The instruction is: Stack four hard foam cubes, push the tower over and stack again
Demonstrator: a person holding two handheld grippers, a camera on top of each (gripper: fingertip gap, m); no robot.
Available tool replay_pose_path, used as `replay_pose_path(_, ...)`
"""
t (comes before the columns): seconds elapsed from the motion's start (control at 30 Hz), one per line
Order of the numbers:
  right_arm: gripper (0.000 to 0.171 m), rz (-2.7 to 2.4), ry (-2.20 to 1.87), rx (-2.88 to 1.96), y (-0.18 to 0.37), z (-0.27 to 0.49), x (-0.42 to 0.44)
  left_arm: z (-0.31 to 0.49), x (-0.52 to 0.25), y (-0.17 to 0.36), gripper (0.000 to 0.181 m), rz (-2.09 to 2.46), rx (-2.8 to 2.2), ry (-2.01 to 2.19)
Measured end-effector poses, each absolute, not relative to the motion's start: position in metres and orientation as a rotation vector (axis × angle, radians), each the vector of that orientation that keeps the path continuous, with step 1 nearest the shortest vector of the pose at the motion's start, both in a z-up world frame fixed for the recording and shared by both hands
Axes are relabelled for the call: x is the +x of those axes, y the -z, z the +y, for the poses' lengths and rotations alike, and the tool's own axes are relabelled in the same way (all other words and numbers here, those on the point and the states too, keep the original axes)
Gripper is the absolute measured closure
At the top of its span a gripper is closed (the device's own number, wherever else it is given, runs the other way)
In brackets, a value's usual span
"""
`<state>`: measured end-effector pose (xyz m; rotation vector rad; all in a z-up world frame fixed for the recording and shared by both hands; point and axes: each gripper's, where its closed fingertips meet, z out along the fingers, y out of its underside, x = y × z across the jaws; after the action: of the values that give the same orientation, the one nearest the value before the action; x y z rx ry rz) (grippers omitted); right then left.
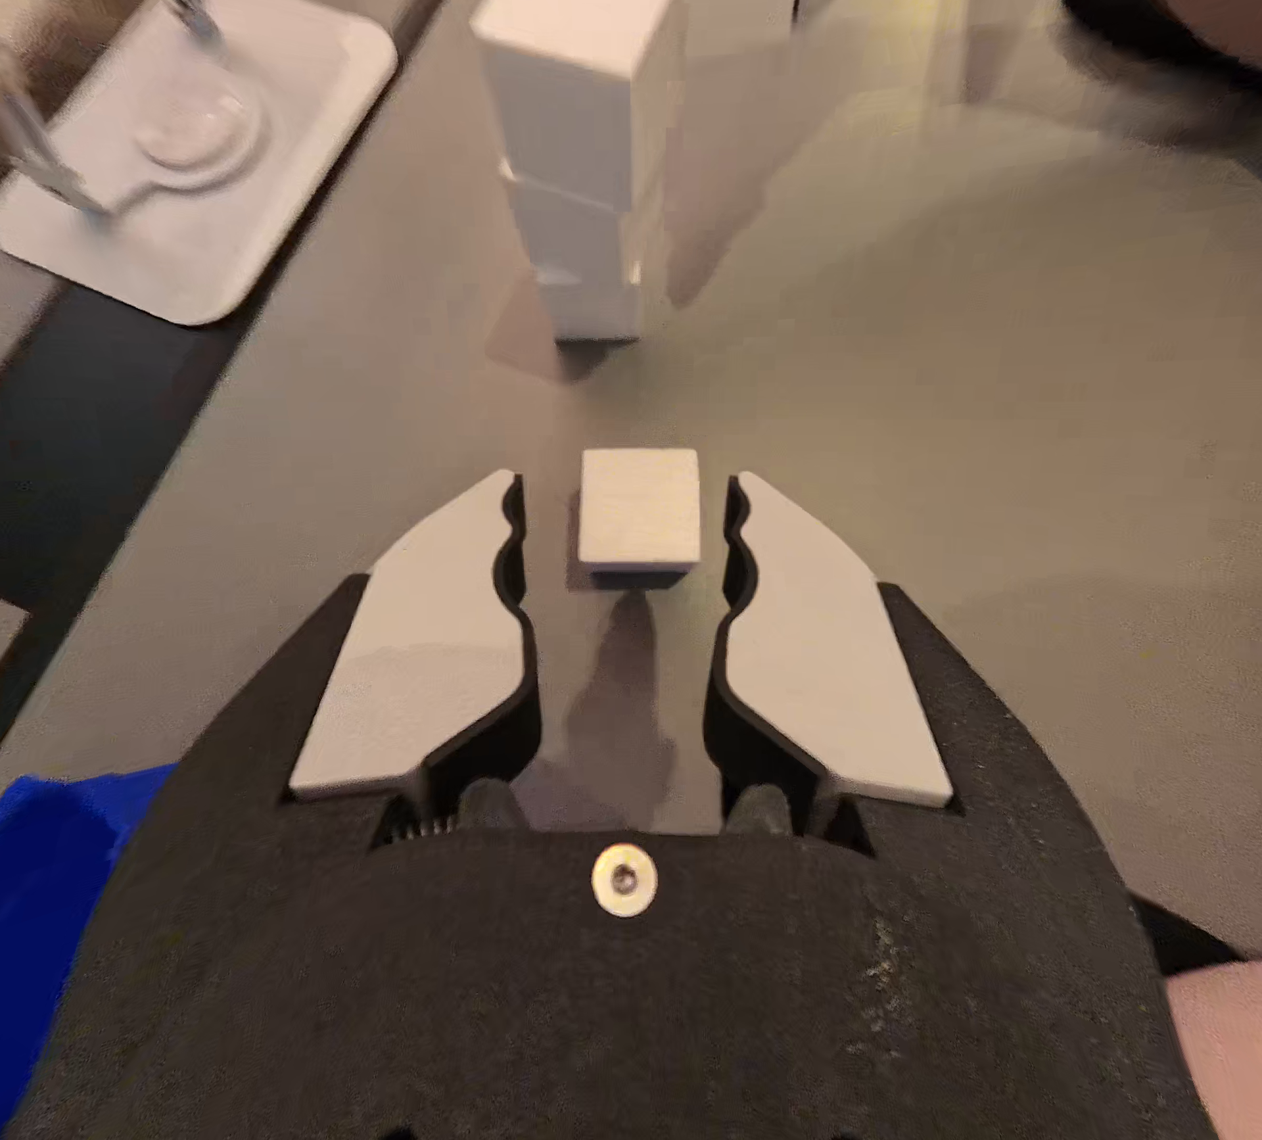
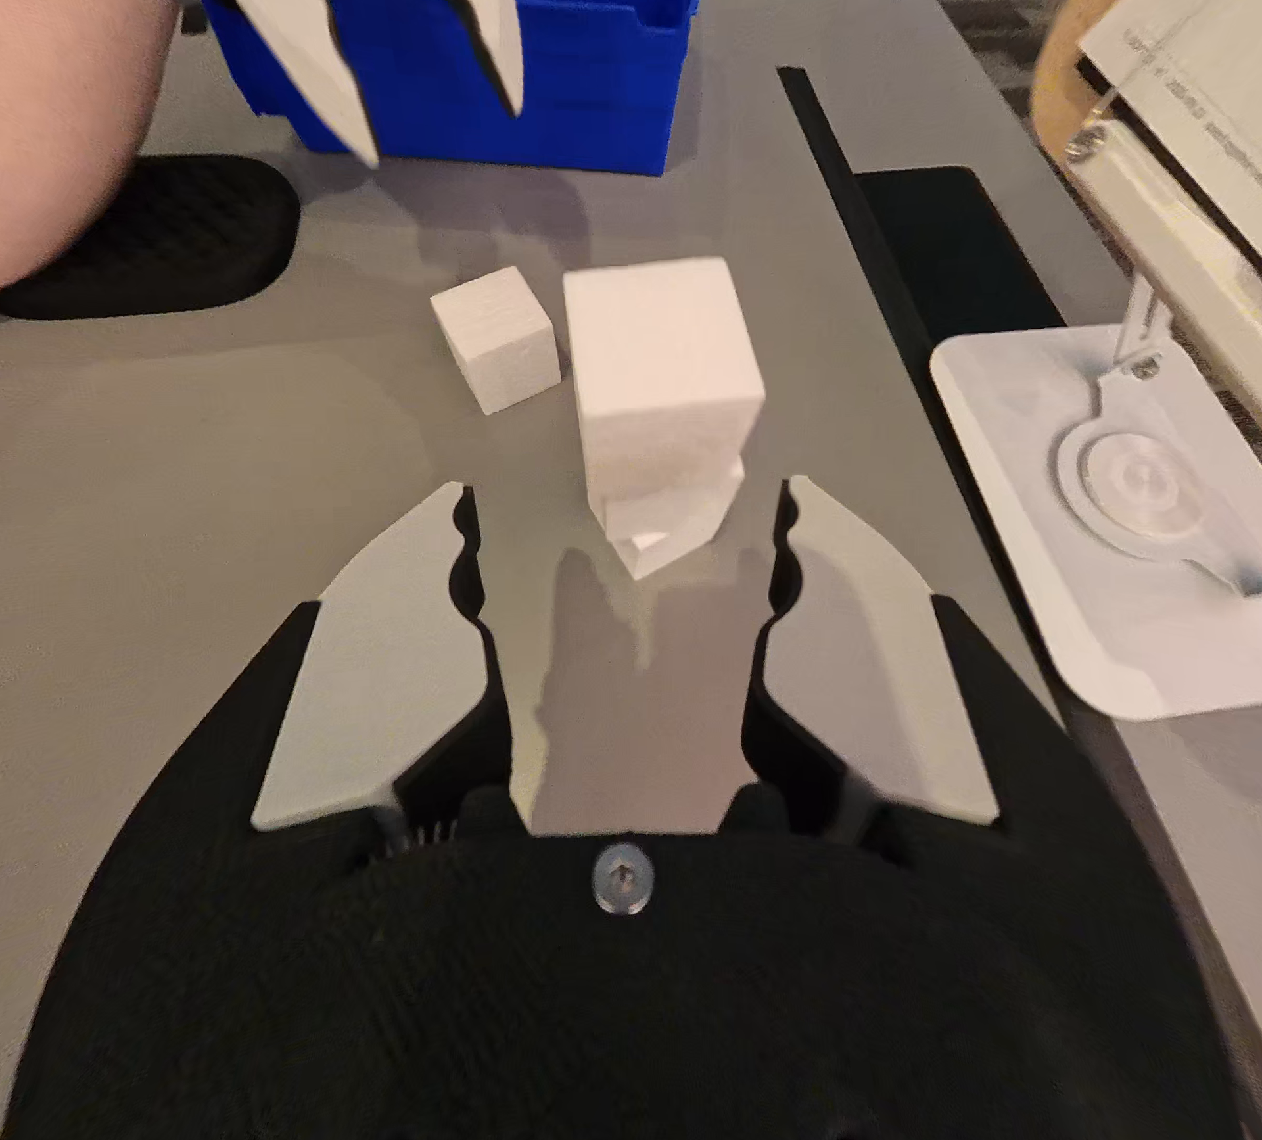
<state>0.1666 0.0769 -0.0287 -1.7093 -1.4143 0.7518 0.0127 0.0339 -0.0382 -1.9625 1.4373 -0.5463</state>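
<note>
A tower of three white foam cubes (image 1: 580, 117) stands on the grey table (image 1: 888, 424), its layers slightly twisted. A fourth white cube (image 1: 638, 513) lies loose in front of it. My left gripper (image 1: 626, 479) is open and hovers over the loose cube, which shows between the fingertips with a gap on each side. In the right wrist view the tower (image 2: 655, 397) stands just ahead of my open, empty right gripper (image 2: 628, 485). The loose cube (image 2: 495, 349) lies to its left, with the left gripper (image 2: 442, 134) above it.
A white tray with a clear stand (image 2: 1092, 526) sits at the table's right edge, also in the left wrist view (image 1: 191, 151). A blue bin (image 2: 546, 48) stands at the far side. A black pad (image 2: 150, 233) and a person's arm (image 2: 68, 82) are at far left. The left gripper's tips are roughly 15 cm from the right gripper's.
</note>
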Motion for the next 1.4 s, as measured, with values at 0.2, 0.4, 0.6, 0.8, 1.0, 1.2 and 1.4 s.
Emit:
replay_pose_path(0.2, 0.093, -1.208, -0.906, -1.676, 0.007, 0.090, 0.224, 0.045, 0.019, 0.095, 0.100, 1.633, -2.085, 0.210)
replay_pose_path(0.4, 0.099, -1.008, -0.956, -1.584, -0.027, 0.096, 0.282, 0.032, 0.024, 0.125, 0.106, 1.712, -2.249, 0.231)
replay_pose_path(0.6, 0.099, -0.937, -0.972, -1.559, -0.035, 0.096, 0.310, 0.043, 0.024, 0.129, 0.122, 1.715, -2.180, 0.250)
replay_pose_path(0.8, 0.100, -0.903, -0.989, -1.531, -0.043, 0.092, 0.325, 0.039, 0.033, 0.060, 0.123, 1.566, -1.976, 0.326)
replay_pose_path(1.0, 0.102, -0.888, -1.011, -1.501, -0.047, 0.091, 0.335, 0.045, 0.075, -0.006, 0.123, 1.628, -1.821, 0.243)
replay_pose_path(1.2, 0.102, -0.879, -1.080, -1.523, -0.033, 0.097, 0.333, 0.070, 0.119, -0.036, 0.122, 1.804, -1.872, 0.184)
replay_pose_path(1.4, 0.102, -0.883, -1.121, -1.506, -0.032, 0.094, 0.334, 0.076, 0.142, -0.025, 0.122, 2.001, -1.897, 0.143)
